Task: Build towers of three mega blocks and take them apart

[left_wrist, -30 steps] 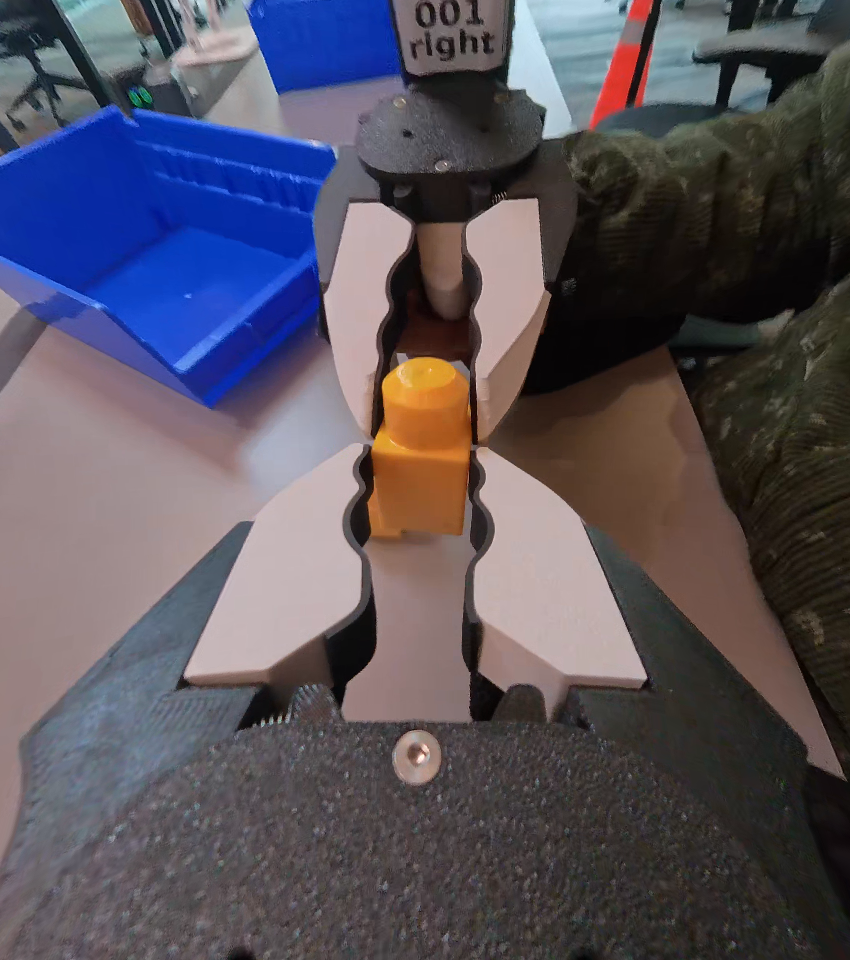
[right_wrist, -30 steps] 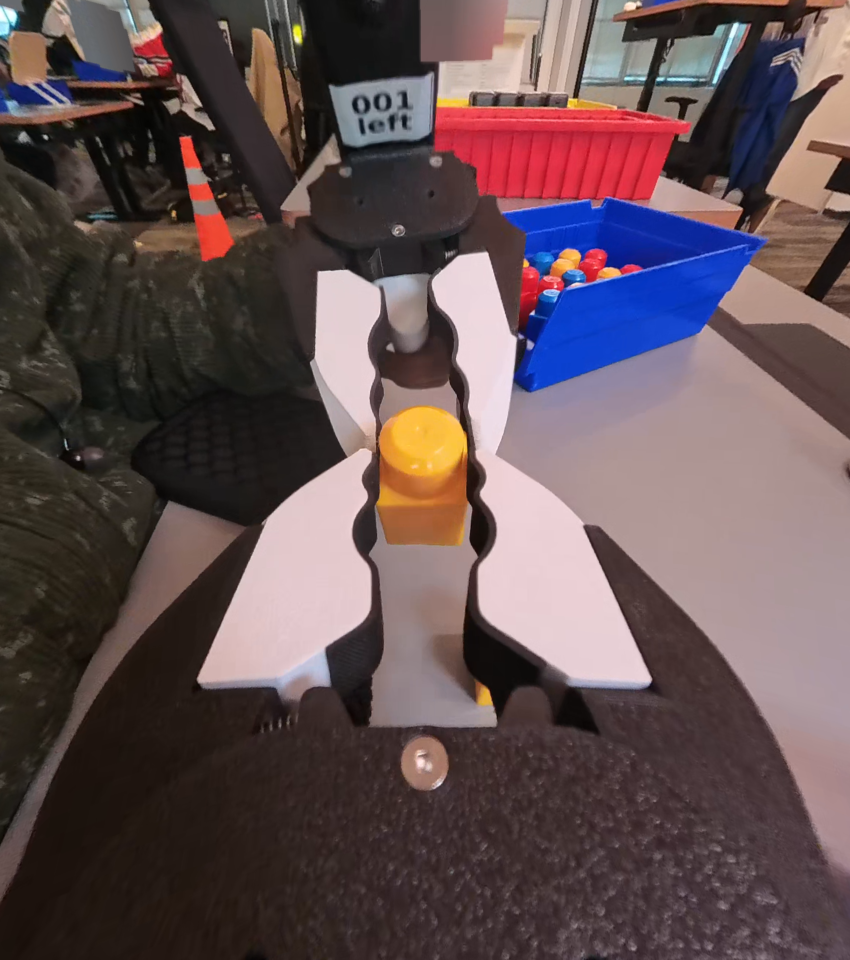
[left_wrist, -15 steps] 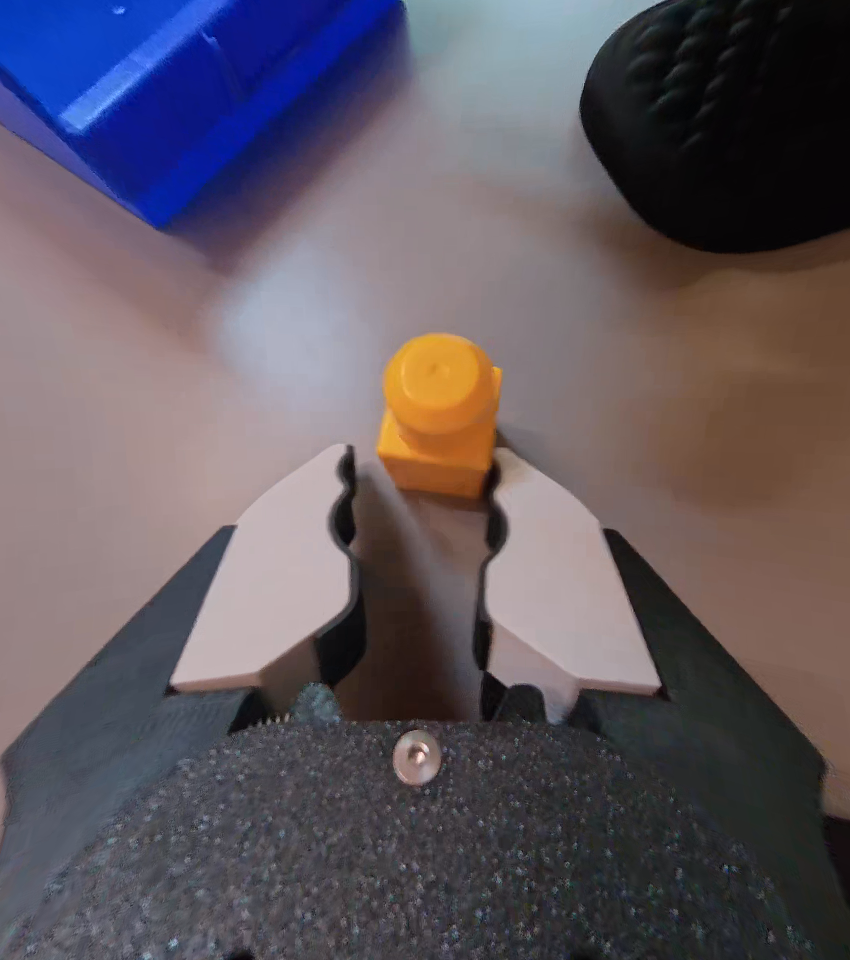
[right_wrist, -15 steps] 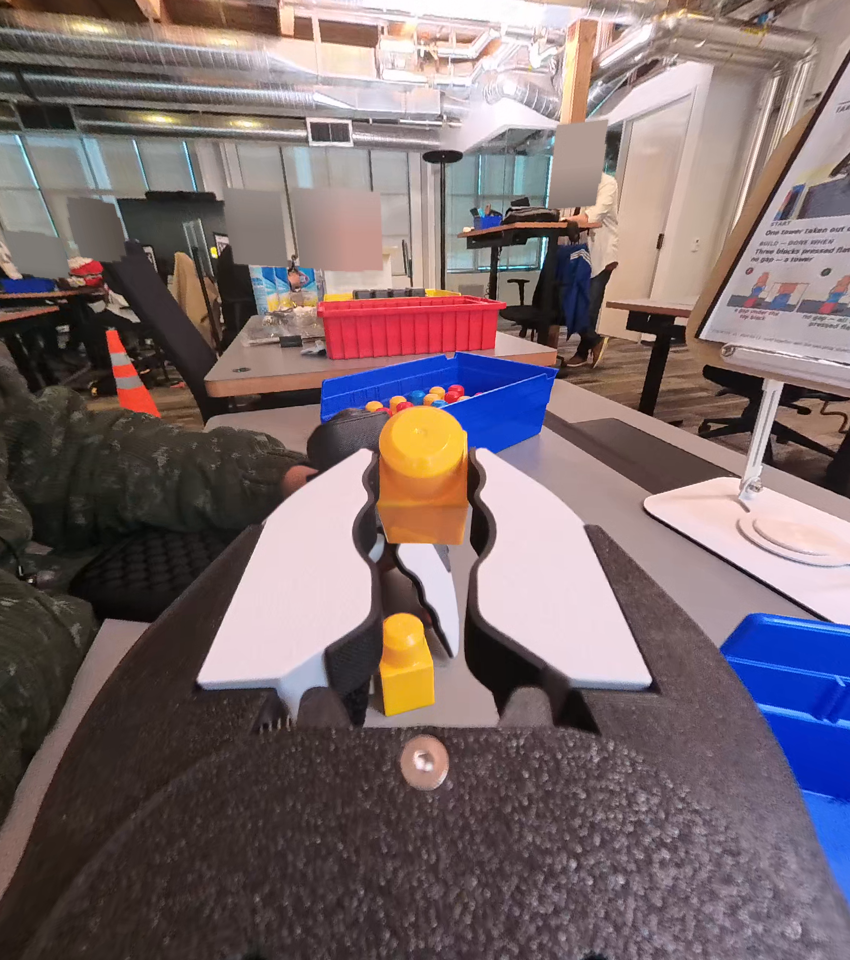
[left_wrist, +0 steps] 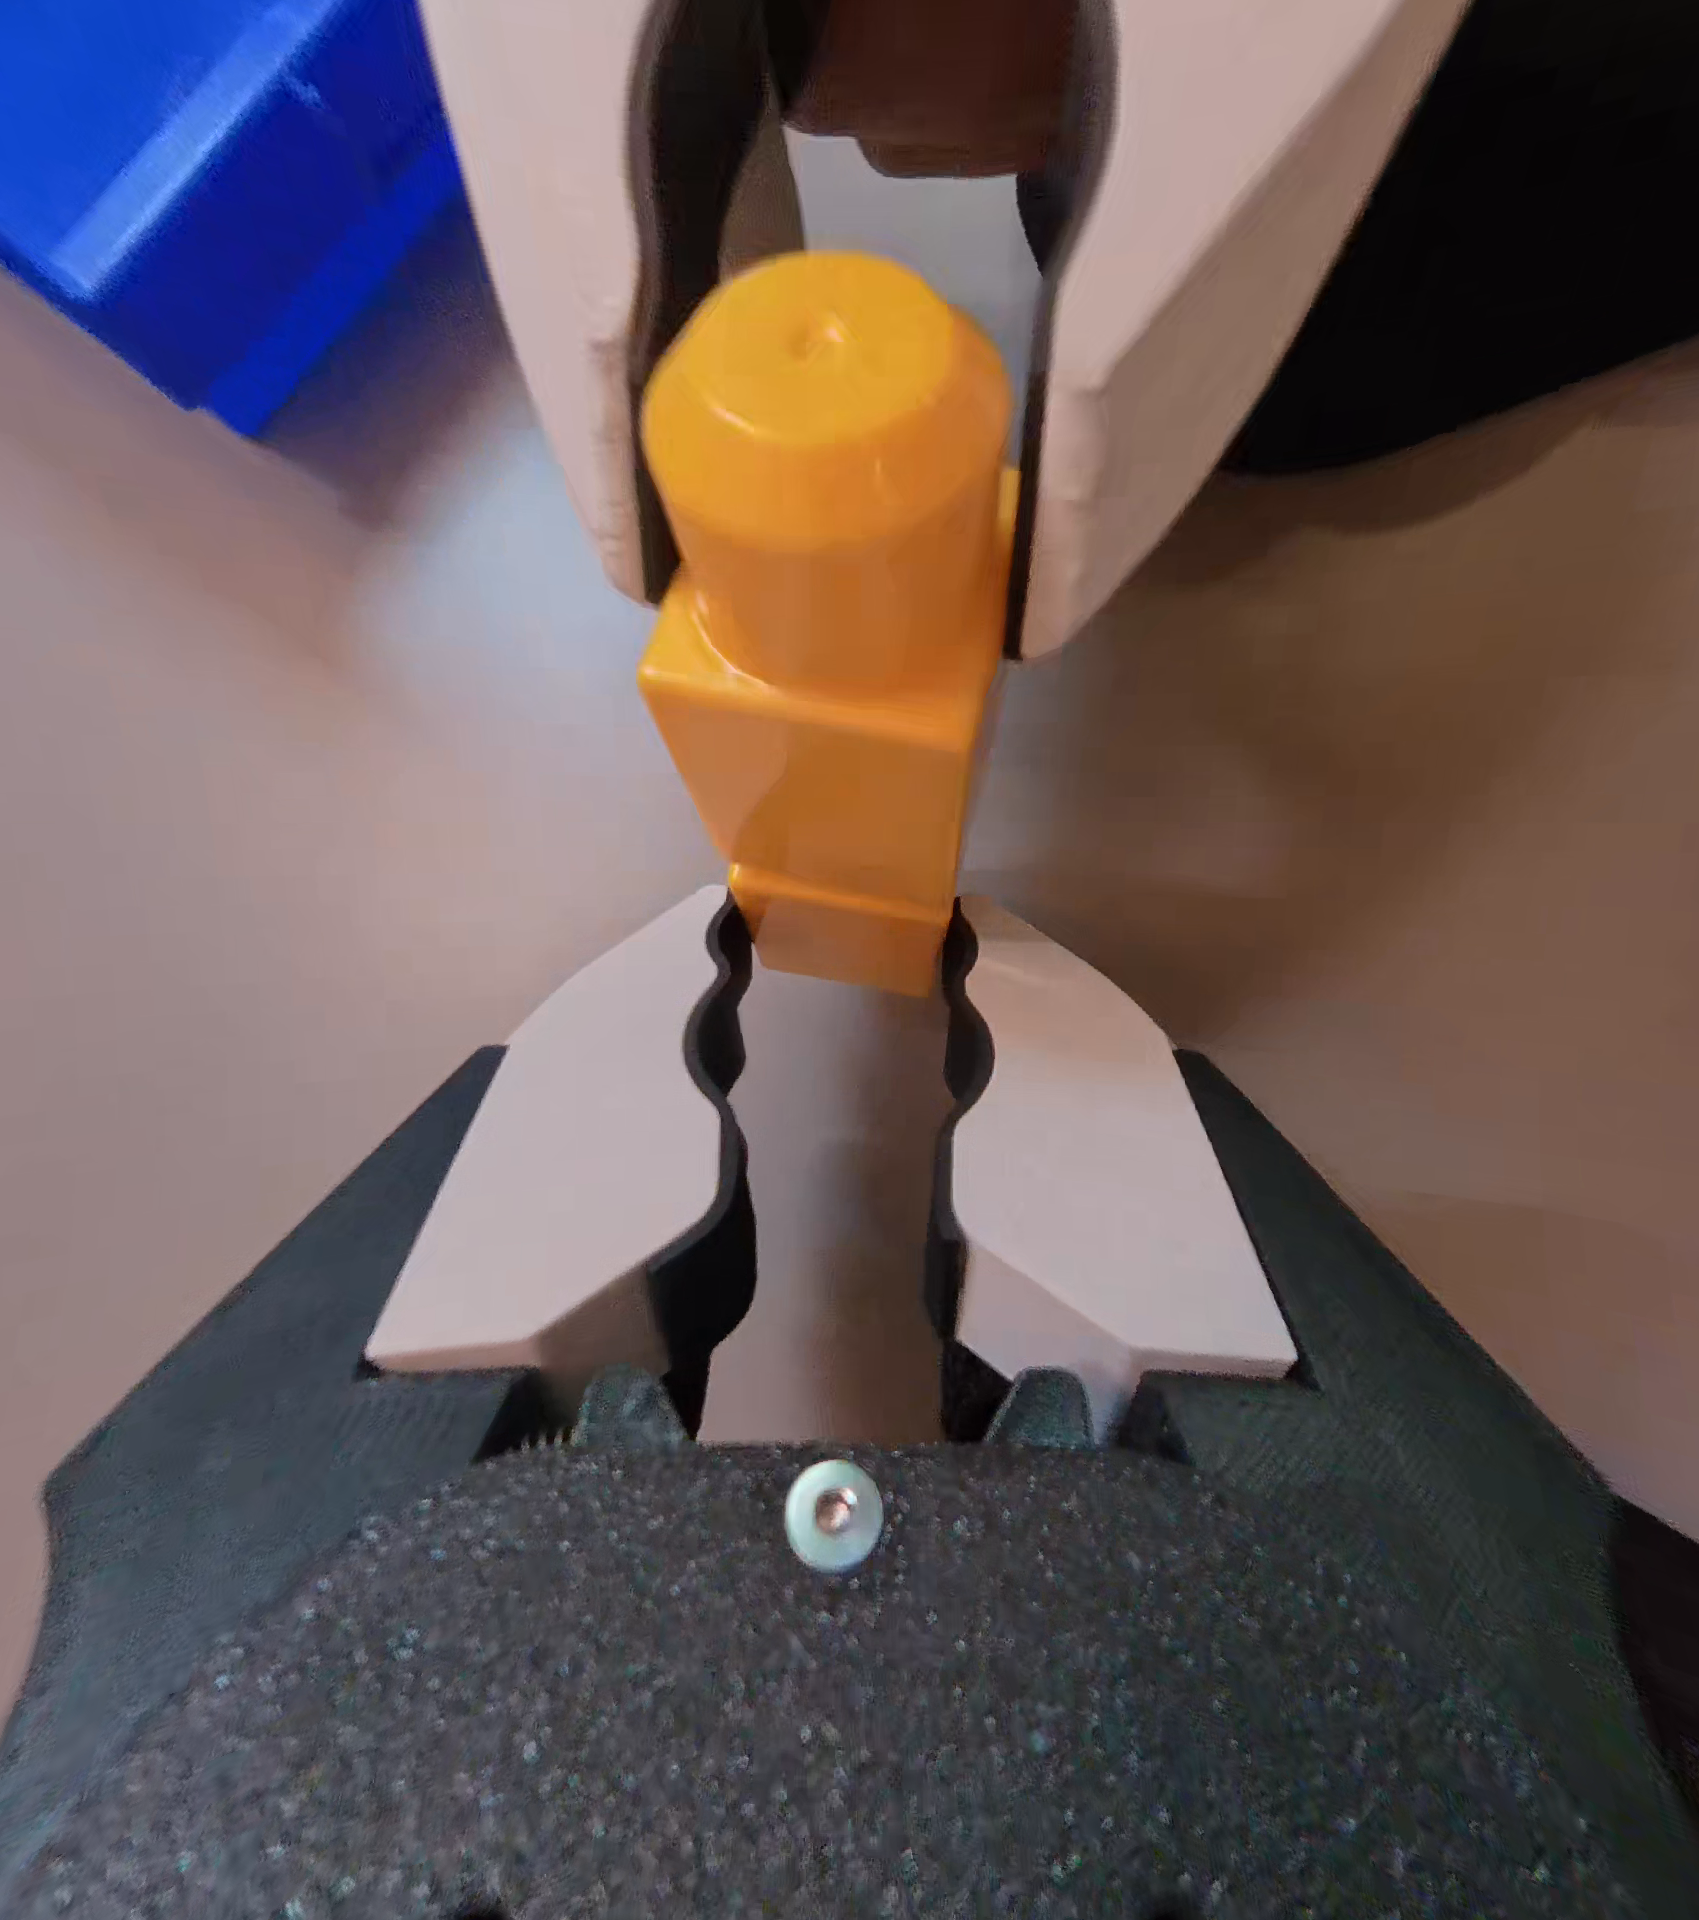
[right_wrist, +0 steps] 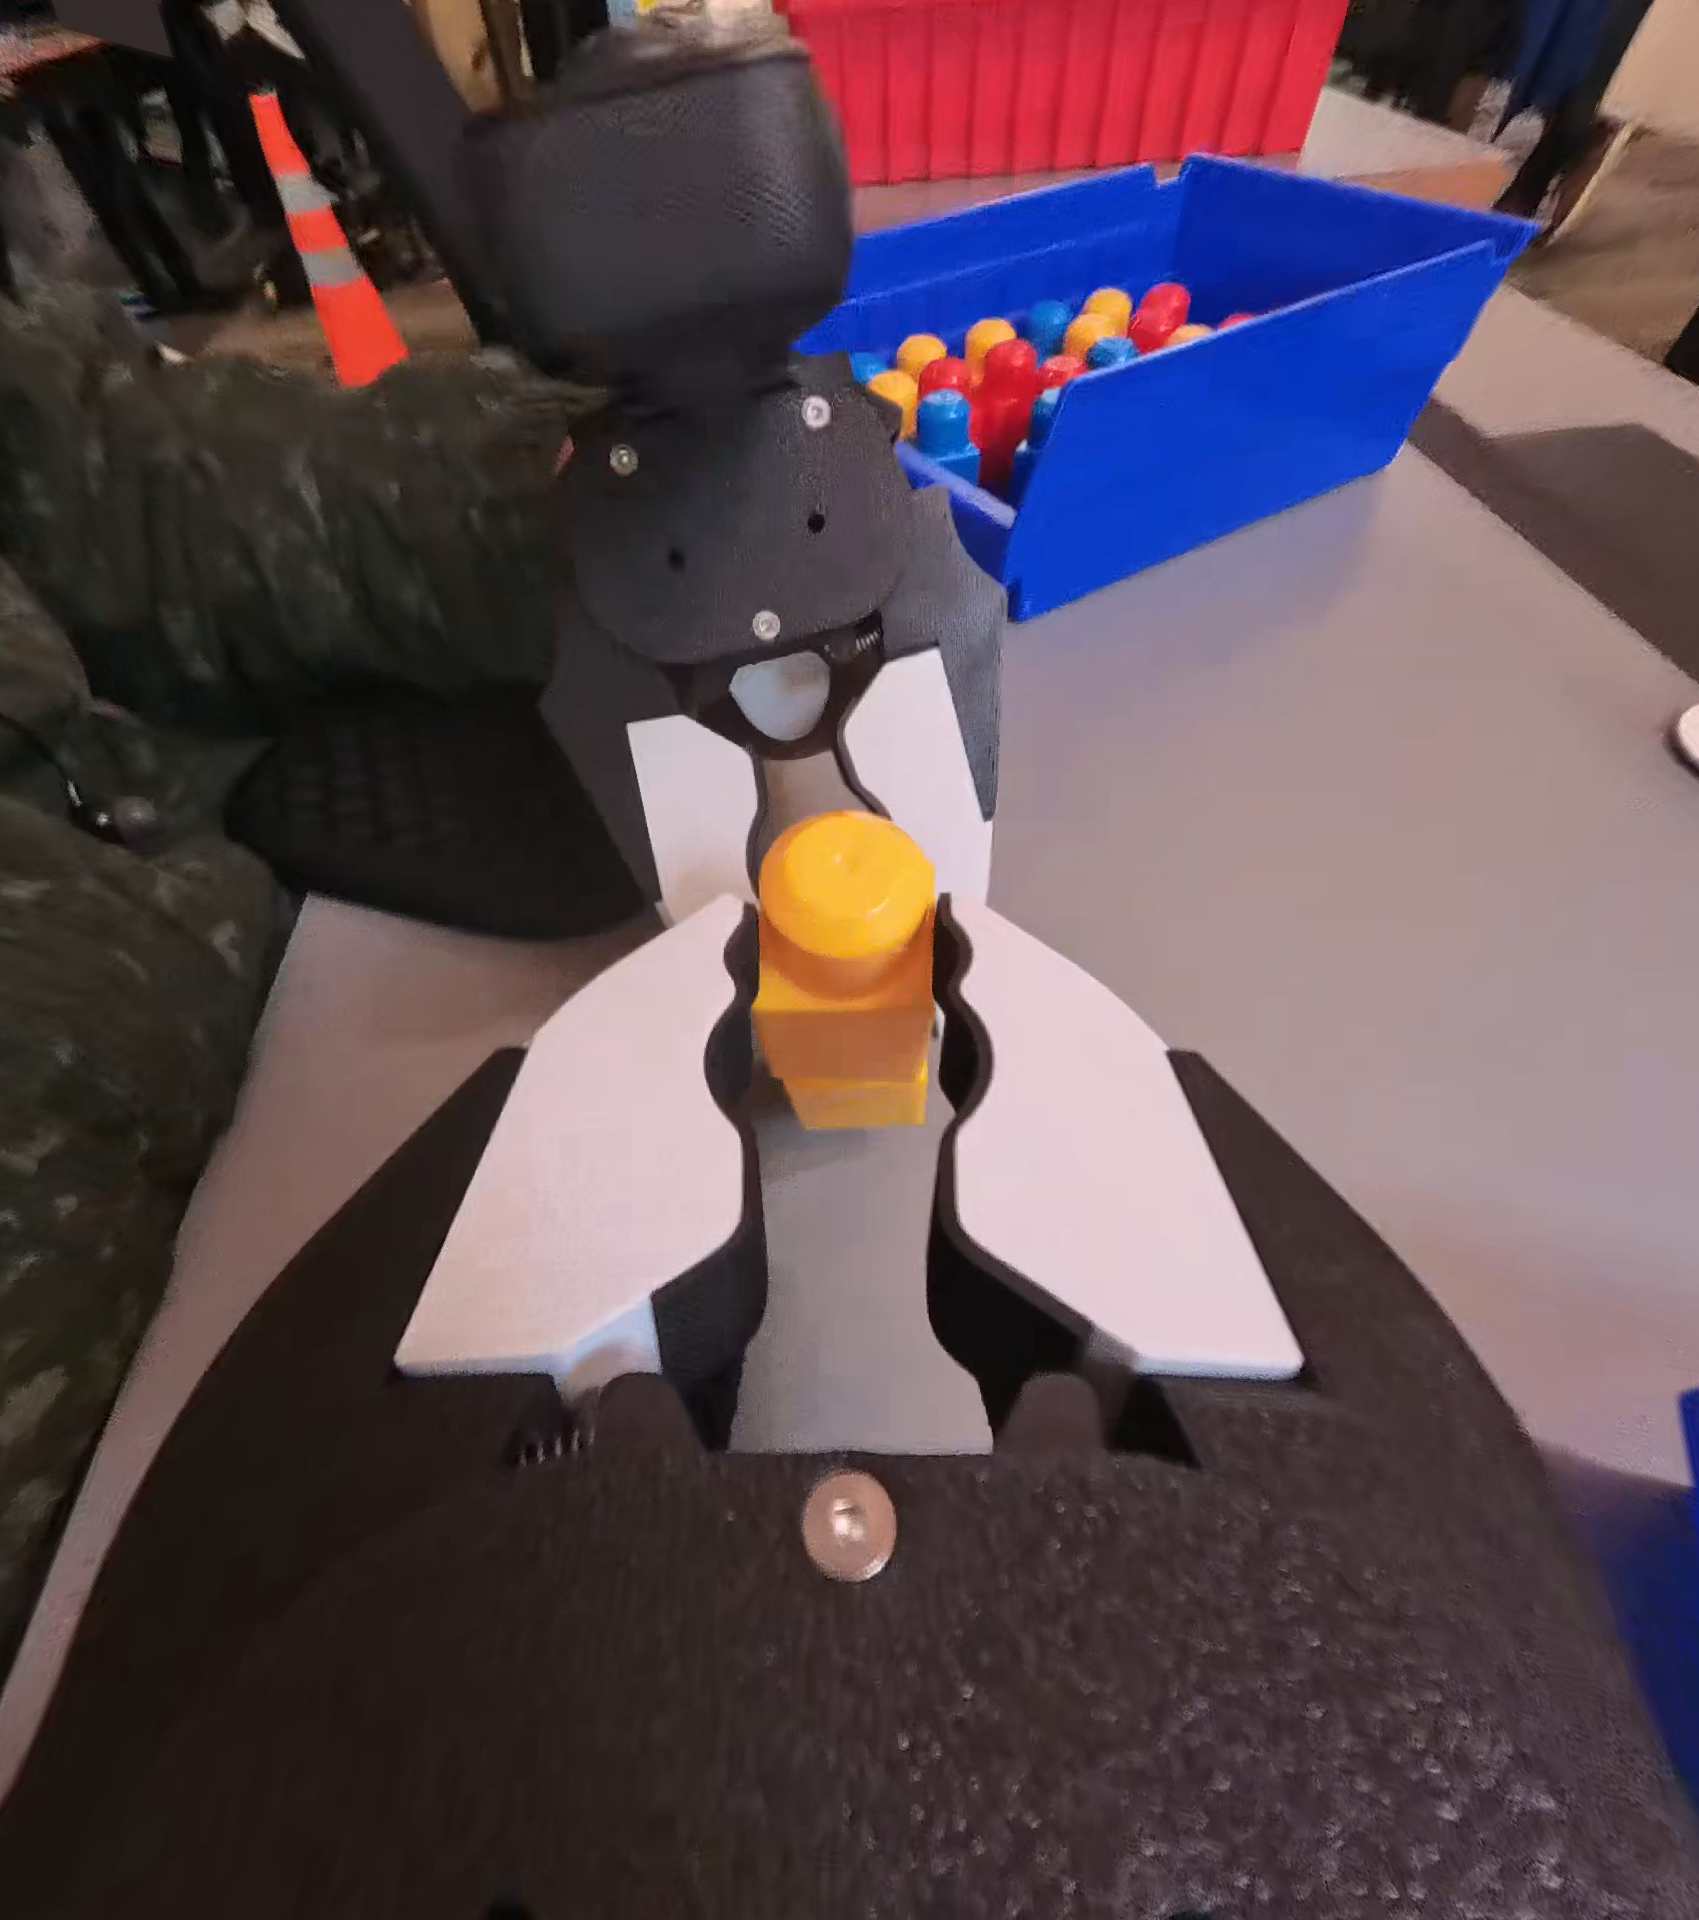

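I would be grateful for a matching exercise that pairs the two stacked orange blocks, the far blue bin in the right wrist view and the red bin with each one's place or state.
Things:
1. top orange block
2. bottom orange block
3. far blue bin
4. red bin

Places or states:
A. holds many coloured blocks
B. clamped in the right gripper
C. farthest back, behind another bin
D. clamped in the left gripper

Pairs: 1-B, 2-D, 3-A, 4-C
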The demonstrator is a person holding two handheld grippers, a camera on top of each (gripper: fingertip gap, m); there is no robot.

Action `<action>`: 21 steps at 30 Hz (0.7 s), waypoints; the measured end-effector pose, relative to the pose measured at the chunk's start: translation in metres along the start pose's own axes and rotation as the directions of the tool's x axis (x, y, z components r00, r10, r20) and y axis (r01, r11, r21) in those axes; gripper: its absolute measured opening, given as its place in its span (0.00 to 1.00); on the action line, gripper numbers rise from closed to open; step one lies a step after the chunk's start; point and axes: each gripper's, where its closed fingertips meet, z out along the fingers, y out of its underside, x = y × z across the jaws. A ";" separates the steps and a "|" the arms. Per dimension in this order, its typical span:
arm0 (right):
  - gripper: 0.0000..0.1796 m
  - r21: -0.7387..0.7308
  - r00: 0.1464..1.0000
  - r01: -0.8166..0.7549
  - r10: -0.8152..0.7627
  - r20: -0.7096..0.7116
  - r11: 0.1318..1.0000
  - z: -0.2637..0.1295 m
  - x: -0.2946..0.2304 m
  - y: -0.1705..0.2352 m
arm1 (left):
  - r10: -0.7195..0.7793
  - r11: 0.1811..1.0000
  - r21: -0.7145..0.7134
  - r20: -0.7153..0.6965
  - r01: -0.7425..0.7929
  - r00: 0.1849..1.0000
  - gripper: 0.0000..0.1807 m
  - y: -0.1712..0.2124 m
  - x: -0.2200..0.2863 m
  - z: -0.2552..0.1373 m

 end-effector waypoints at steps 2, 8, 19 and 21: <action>0.18 0.008 1.000 0.005 -0.005 -0.012 1.000 0.003 0.000 -0.002 | -0.022 1.000 0.012 -0.016 0.023 1.000 0.20 0.000 0.001 -0.003; 0.18 0.071 0.999 -0.008 0.006 0.032 0.997 -0.002 -0.008 -0.014 | -0.071 0.991 0.105 -0.146 0.087 0.987 0.19 -0.014 0.016 -0.013; 0.18 0.060 0.995 -0.048 0.042 0.088 0.997 -0.006 -0.014 -0.014 | -0.100 0.982 0.135 -0.235 0.134 0.967 0.19 -0.017 0.026 -0.019; 0.18 0.065 0.996 -0.052 0.046 0.082 0.997 -0.006 -0.013 -0.015 | -0.103 0.981 0.136 -0.229 0.137 0.968 0.19 -0.017 0.025 -0.019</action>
